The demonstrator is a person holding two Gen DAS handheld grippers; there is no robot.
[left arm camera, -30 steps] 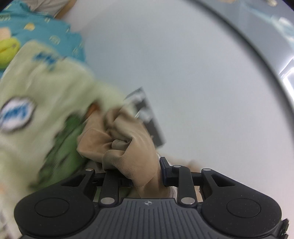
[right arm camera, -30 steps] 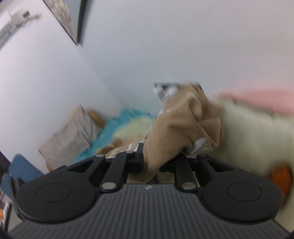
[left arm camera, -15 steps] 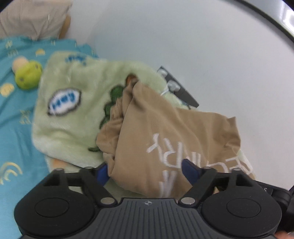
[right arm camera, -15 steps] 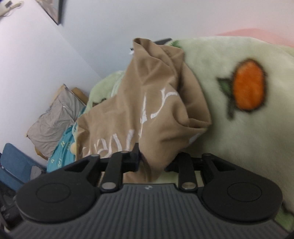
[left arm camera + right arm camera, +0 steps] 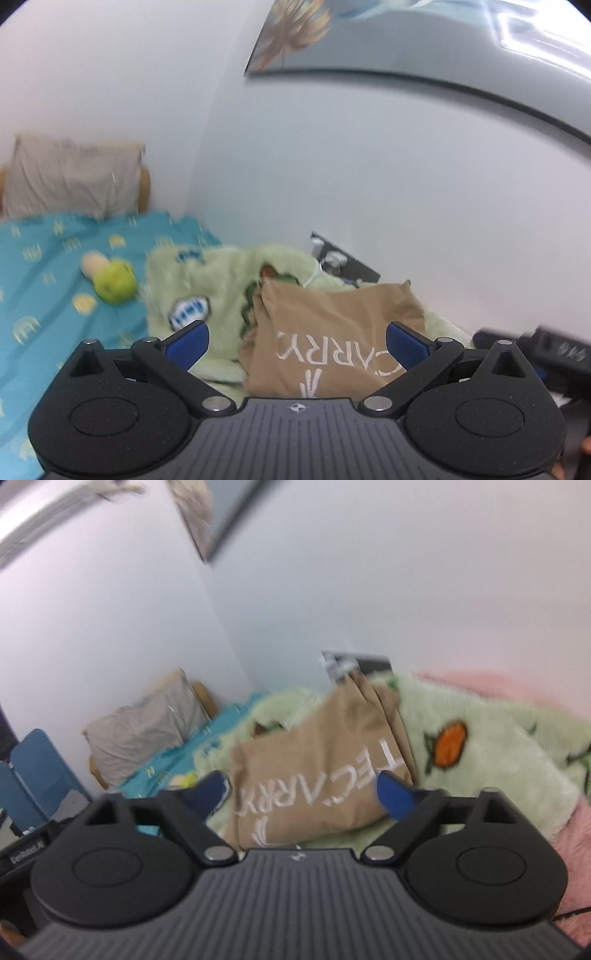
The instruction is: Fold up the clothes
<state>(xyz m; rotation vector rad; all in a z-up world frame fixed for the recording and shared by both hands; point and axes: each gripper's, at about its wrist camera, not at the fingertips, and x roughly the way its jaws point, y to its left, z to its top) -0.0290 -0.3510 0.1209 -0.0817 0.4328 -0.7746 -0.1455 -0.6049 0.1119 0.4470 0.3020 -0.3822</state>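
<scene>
Tan shirt (image 5: pixel 332 343) with white lettering lies folded on the green fleece blanket (image 5: pixel 207 288), both the left claw (image 5: pixel 297 341) and right claw (image 5: pixel 303 792) wide and empty above it, though the loose bunched far edge could spring open.

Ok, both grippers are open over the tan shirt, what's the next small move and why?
Probably bring the left gripper down onto the tan shirt's bunched left edge to pull it flat. Both it and the right gripper are open and empty, and the shirt lies creased on the green blanket.
</scene>
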